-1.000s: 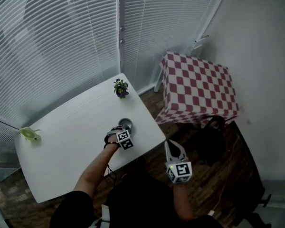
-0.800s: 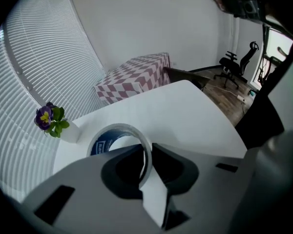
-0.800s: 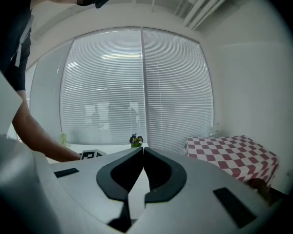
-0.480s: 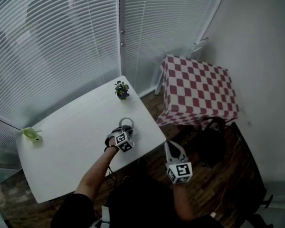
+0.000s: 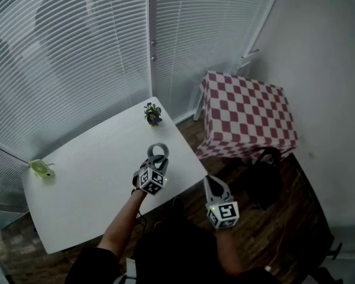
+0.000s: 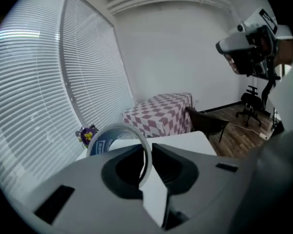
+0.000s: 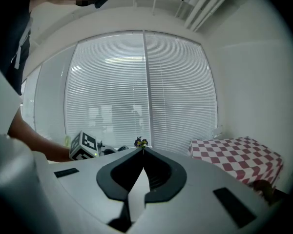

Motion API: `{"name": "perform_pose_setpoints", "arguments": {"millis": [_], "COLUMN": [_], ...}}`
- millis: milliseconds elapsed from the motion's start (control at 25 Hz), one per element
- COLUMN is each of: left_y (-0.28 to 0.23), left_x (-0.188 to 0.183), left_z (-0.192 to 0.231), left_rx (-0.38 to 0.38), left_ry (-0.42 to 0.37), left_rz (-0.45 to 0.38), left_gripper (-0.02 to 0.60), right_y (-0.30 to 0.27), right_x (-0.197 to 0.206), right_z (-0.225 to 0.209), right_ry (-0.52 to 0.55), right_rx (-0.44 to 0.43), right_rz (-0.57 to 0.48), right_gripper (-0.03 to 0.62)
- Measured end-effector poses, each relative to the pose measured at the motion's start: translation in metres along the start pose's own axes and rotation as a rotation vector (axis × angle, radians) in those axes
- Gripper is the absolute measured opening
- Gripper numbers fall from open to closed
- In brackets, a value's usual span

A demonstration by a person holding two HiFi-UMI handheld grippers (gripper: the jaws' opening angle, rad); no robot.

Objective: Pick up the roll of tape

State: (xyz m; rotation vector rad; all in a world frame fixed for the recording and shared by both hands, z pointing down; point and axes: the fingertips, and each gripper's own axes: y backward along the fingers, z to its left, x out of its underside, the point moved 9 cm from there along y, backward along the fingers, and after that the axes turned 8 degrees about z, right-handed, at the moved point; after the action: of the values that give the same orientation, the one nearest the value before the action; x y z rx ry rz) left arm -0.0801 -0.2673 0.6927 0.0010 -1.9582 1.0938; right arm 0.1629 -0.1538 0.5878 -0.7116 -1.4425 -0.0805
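Grey tape roll sits in left claw, seemingly above table, flowerpot beyond.

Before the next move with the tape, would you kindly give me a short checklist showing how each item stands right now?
1. Grip: the left claw is shut on the wall of the roll of tape: ok.
2. Hold: the roll stands upright, one jaw inside the ring and one outside: ok.
3. Clearance from the table: cannot tell; the roll's lower edge is hidden behind the claw.
4. Other hand: the right claw is shut, empty and away from the roll: ok.
5. Obstacles: the potted plant stands apart from the roll, by the table's far edge: ok.
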Motion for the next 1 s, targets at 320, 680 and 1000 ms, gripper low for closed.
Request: {"name": "perform_pose_setpoints", "arguments": {"millis": [320,680,1000], "left_y": [0.063,0.103,0.134], "left_x": [-0.017,-0.014,-0.023], "left_z": [0.011,0.013,0.009], "left_rx": [-0.067,-0.094,-0.102], "left_ry": [0.147,0.244,0.29], "left_rz": [-0.155,-0.285,-0.373], "left_gripper": [0.052,0.051,0.051], "right_y": [-0.006,-0.022,-0.028], "right_x": [-0.003,-0.018,-0.036], "right_z": [0.004,0.0,0.004], "right_ry": [0.029,0.053,0.092], "right_rx": [-0.022,-0.036,-0.03], "right_rz": [-0.042,-0.067,-0.096], "right_gripper": [0.008,0.008,0.008]}}
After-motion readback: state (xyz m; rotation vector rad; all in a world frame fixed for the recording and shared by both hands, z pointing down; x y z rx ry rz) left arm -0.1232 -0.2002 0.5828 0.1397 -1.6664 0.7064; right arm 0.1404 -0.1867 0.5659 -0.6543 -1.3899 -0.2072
